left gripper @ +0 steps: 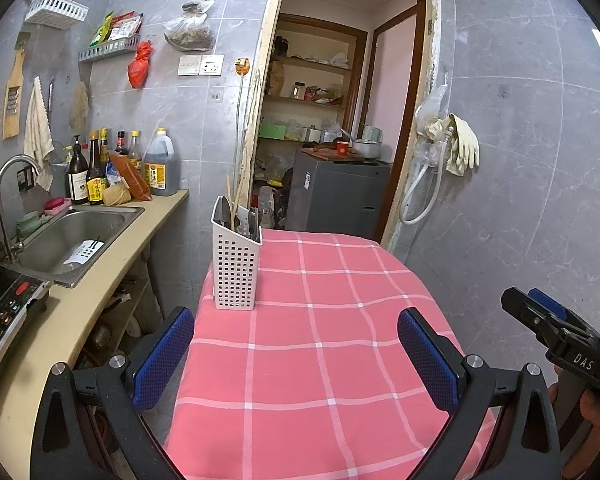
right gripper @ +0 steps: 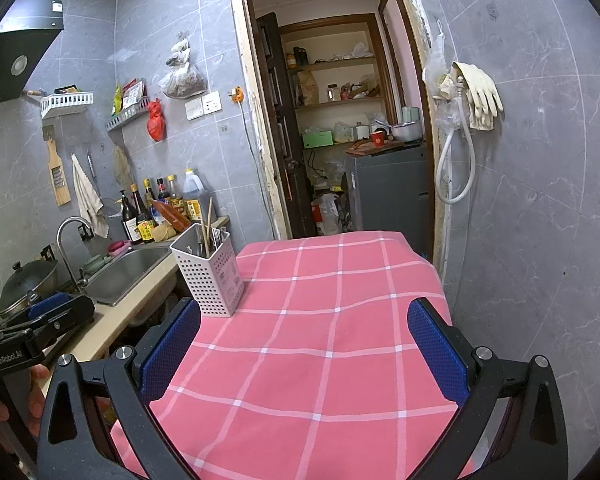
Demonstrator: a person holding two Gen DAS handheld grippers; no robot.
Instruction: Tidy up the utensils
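1. The white perforated utensil holder [left gripper: 235, 264] stands upright at the far left corner of the surface [left gripper: 320, 360], which is draped in a pink checked cloth, right by the edge that faces the sink counter [left gripper: 100, 300].
2. Its long axis is vertical, its open mouth up. The chopsticks [left gripper: 236, 194] and the metal utensils [left gripper: 230, 216] stand handle-down or blade-down, I cannot tell which, and lean slightly away from upright.
3. Risk: the holder is tall, narrow and near the edge, so a sideways nudge could tip it off toward the sink [left gripper: 76, 236].
4. Risk: the cloth may slide under a push and drag the holder along.
5. The left claw [left gripper: 296, 356] hangs with fingers spread and empty; the right claw [right gripper: 304, 350] likewise, both well short of the holder.
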